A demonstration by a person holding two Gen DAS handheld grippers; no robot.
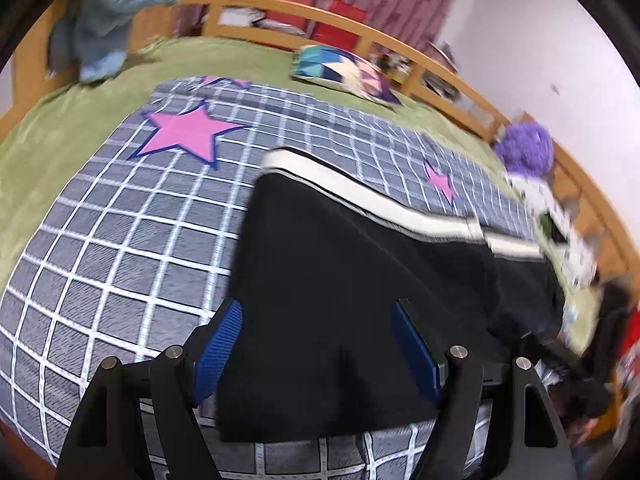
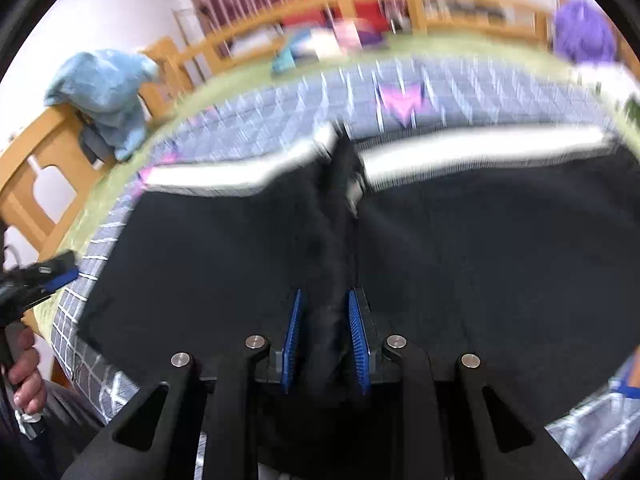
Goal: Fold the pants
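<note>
Black pants point(image 1: 340, 280) with a white side stripe point(image 1: 360, 188) lie on a grey checked blanket with pink stars. My left gripper point(image 1: 318, 320) is open above the near edge of the pants, holding nothing. In the right wrist view the pants point(image 2: 480, 248) spread wide, white stripe point(image 2: 460, 156) at the far edge. My right gripper point(image 2: 326, 308) is shut on a raised ridge of black fabric at the middle of the pants. The left gripper point(image 2: 52, 276) shows at the left edge, held by a hand.
The grey checked blanket point(image 1: 120, 220) lies on a green bedspread point(image 1: 48, 128). A patterned pillow point(image 1: 344, 72), a light blue garment point(image 1: 108, 12) and a purple plush toy point(image 1: 524, 148) sit along the wooden bed rail point(image 1: 400, 40).
</note>
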